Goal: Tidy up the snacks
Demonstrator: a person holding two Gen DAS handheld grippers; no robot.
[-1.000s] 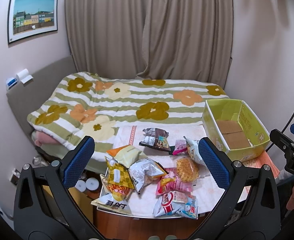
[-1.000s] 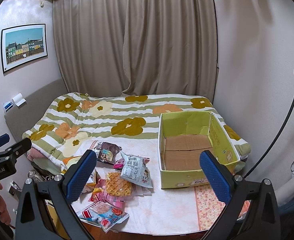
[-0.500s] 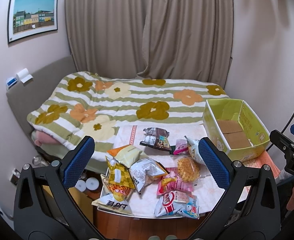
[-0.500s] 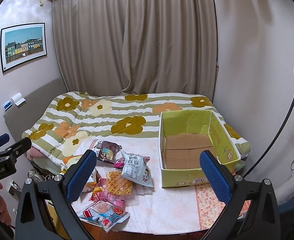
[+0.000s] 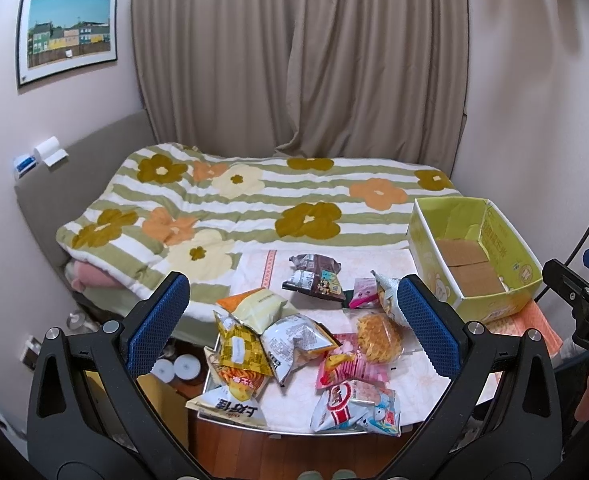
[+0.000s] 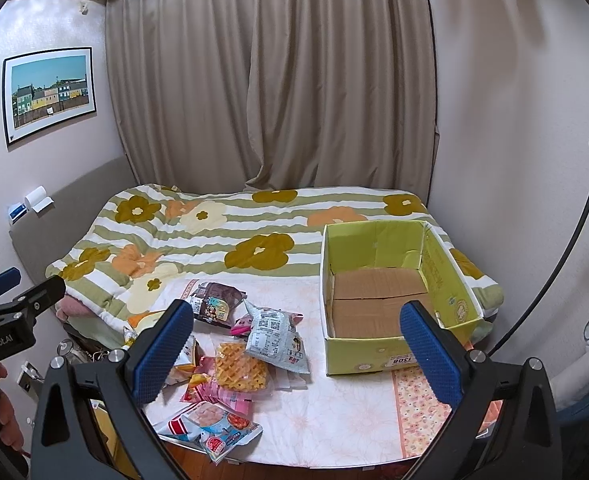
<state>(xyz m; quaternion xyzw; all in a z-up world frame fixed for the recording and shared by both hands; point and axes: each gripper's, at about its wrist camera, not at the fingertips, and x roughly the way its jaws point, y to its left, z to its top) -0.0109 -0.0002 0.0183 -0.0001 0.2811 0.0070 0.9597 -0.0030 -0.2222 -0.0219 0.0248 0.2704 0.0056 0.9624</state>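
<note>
Several snack packets lie in a pile on a small table with a floral cloth [image 5: 414,392]: a dark brown bag [image 5: 314,276], a yellow bag [image 5: 240,350], a silver bag [image 5: 294,340], a waffle pack [image 5: 376,338] and a red-and-blue pack [image 5: 354,404]. An empty green cardboard box [image 5: 474,256] stands at the table's right. My left gripper [image 5: 292,324] is open and empty, held above and short of the pile. My right gripper [image 6: 296,346] is open and empty, between the waffle pack [image 6: 240,370] and the box [image 6: 394,280].
A bed with a flowered striped quilt [image 5: 254,200] lies behind the table, with curtains [image 5: 302,60] beyond. Walls close in left and right. A black curved stand [image 6: 554,280] rises at the right. Round white items [image 5: 174,368] sit on the floor left of the table.
Almost nothing has changed. Both views have shifted only very slightly; the snacks and box have not moved and both grippers stay open.
</note>
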